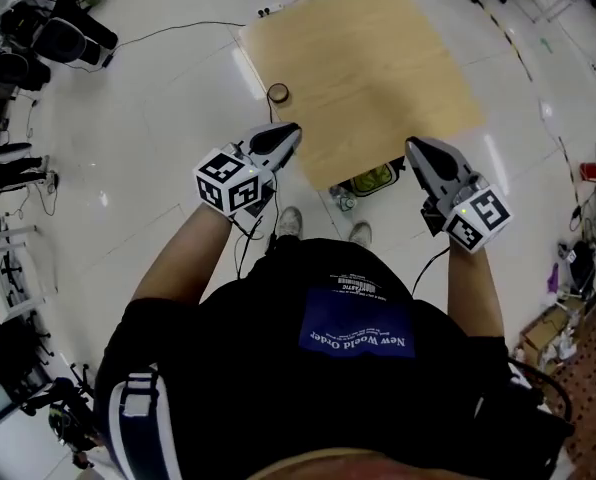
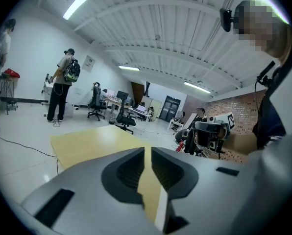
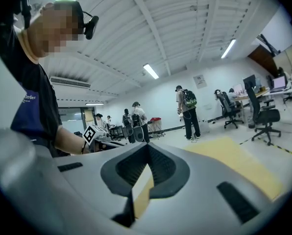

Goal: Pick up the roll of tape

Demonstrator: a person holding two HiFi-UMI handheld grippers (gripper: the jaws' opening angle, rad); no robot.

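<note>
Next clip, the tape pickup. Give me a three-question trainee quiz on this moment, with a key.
1. True or false: the roll of tape is held in a claw.
2. Which is nearer the roll of tape in the head view: the left claw or the right claw?
3. Fill in: the jaws of both claws are ___, with nothing between them.

Key: 1 false, it lies by the wooden table's left edge; 2 the left claw; 3 shut.

roll of tape [image 1: 278,93] too small for detail, green thing [image 1: 370,179] half hidden under the table [image 1: 378,58] edge
</note>
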